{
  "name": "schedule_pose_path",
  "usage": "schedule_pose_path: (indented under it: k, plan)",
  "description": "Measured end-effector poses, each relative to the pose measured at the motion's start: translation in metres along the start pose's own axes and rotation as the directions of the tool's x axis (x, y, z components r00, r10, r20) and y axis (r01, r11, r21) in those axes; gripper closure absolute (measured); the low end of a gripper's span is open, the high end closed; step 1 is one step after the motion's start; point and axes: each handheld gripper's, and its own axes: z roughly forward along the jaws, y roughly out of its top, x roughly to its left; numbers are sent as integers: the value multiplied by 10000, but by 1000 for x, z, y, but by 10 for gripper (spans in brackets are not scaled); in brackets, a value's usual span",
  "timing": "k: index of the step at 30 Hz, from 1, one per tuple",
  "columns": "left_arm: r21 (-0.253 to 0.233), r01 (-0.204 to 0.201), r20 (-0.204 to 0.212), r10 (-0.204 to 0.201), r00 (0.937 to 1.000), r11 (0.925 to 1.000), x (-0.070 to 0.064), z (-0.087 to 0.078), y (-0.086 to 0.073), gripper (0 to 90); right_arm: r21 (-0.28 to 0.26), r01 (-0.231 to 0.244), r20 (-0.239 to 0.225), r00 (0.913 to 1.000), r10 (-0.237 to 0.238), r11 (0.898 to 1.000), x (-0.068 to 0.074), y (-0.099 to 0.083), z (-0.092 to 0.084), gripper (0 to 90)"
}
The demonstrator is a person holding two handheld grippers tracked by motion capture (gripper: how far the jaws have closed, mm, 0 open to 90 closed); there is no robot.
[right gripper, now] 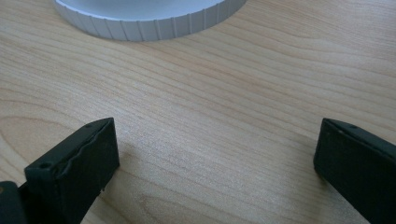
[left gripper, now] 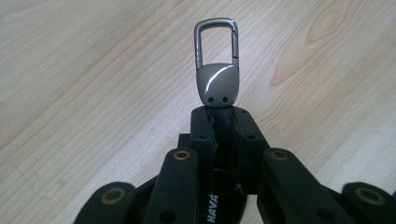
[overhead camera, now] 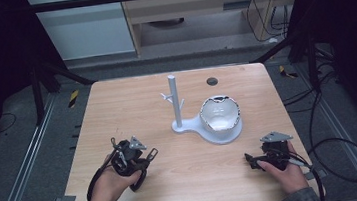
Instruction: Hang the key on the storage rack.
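- High view: a pale wooden table (overhead camera: 132, 110) carries a grey stand (overhead camera: 204, 128) near its middle. The stand has an upright post (overhead camera: 174, 101) with short pegs on its left part and a heart-shaped dish (overhead camera: 219, 113) on its right part.
- High view: the left gripper (overhead camera: 149, 155), held in the person's left hand (overhead camera: 109, 180), sits in front of the stand and to its left, well apart from it. A small keyring clip (overhead camera: 152, 154) sticks out of its tip toward the stand.
- High view: the right gripper (overhead camera: 249, 161), in the right hand (overhead camera: 287, 172), is in front of the stand and to its right, low over the table, with its tip pointing left. A black cable (overhead camera: 344, 163) trails off past the table edge on that side.
- Left gripper view: the two black jaws are pressed together on the lower end of the keyring clip (left gripper: 217, 70). Its shiny grey body and its rectangular metal loop stand up clear of the jaw tips, above the wood of the table (left gripper: 93, 70).
- Right gripper view: the jaws stand wide apart with only bare table (right gripper: 210, 121) between them. The ribbed white rim of the stand (right gripper: 154, 23) lies ahead of the tips, apart from them.
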Motion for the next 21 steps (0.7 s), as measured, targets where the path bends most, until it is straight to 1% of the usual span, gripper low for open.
schedule_pose_path:
  k: [1, 3, 8, 11, 15, 17, 18, 19, 21]
  plan:
    - [-100, -3, -23, 3, 10000, 10000, 0, -1, 0, 806, 3, -3, 1, 10000, 3, 10000, 0, 0, 0, 5]
    - [-142, -33, -90, 32, 10000, 9999, 0, -3, 0, 806, 2, -9, 4, 10000, 9, 10000, 0, 0, 0, 4]
    - [-654, -34, -332, 12, 9994, 9979, -1, -8, 0, 807, 2, -9, 6, 10000, 9, 10000, 0, 0, 0, 4]
    - [-1037, 29, -565, -88, 9984, 9946, -2, -11, -1, 807, 5, 5, 7, 10000, -5, 10000, 0, 0, 0, 5]
    - [-1631, 85, -789, -216, 9966, 9866, -2, -15, -1, 808, 1, -9, 5, 10000, 9, 10000, 0, 0, 0, 4]
    - [-1970, 172, -828, -342, 9960, 9802, -2, -16, -1, 808, 1, -14, 7, 10000, 14, 10000, 0, 0, 0, 5]
    - [-2221, 248, -857, -448, 9953, 9747, -2, -17, 0, 808, 2, -12, 8, 10000, 12, 10000, 0, 0, 0, 4]
    - [-2221, 248, -857, -448, 9953, 9747, -2, -17, 0, 808, 3, -12, 7, 10000, 12, 10000, 0, 0, 0, 4]
    - [-2339, 268, -888, -488, 9949, 9719, -2, -18, 0, 808, 0, -9, 7, 10000, 9, 10000, 0, 0, 0, 4]
